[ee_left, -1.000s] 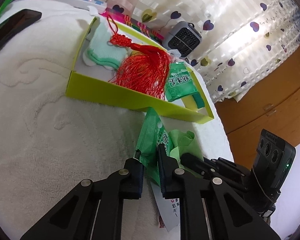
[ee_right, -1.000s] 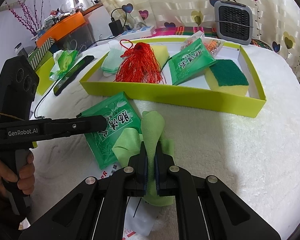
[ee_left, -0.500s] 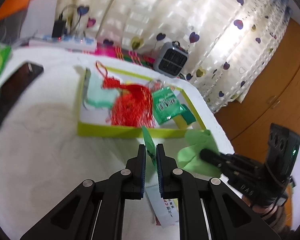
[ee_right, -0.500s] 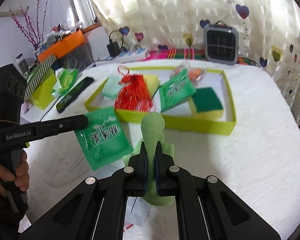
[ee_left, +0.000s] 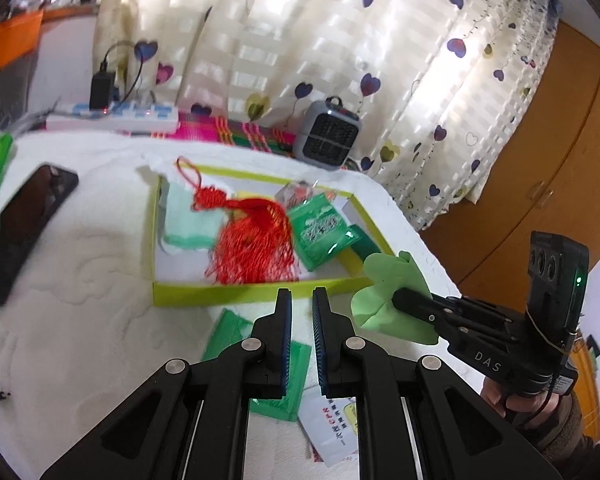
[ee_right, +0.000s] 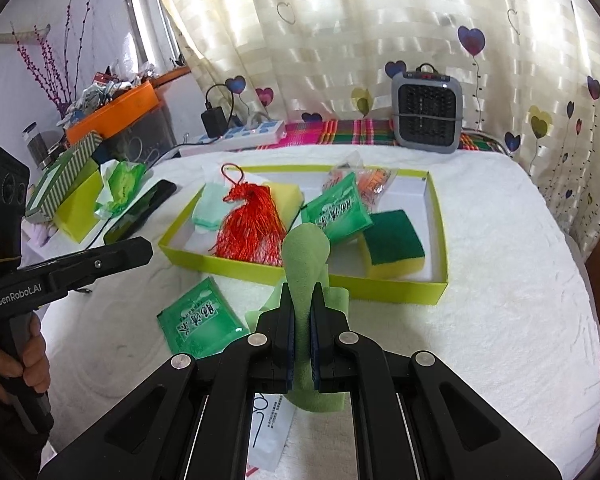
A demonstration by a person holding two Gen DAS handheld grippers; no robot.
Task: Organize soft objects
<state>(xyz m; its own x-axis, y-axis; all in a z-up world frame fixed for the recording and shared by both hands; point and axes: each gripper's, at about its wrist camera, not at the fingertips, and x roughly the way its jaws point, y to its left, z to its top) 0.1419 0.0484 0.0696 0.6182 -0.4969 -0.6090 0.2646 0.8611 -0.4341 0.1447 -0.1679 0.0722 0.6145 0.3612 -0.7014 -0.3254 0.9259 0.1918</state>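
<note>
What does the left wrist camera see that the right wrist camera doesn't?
Only the left wrist view shows the brown wooden wardrobe door. Only the right wrist view shows the orange plastic bin and the pink-flowered twigs. Both show the lime-green cardboard tray, the red thread tassel and the light green cloth.

Tray (ee_right: 436, 224) mid-worktop, holding tassel (ee_right: 252, 224), sponge (ee_right: 394, 240) and packet (ee_right: 340, 210). Before it, another packet (ee_right: 200, 322); behind, heater (ee_right: 426, 106); left, probably a phone (ee_left: 18, 228).
</note>
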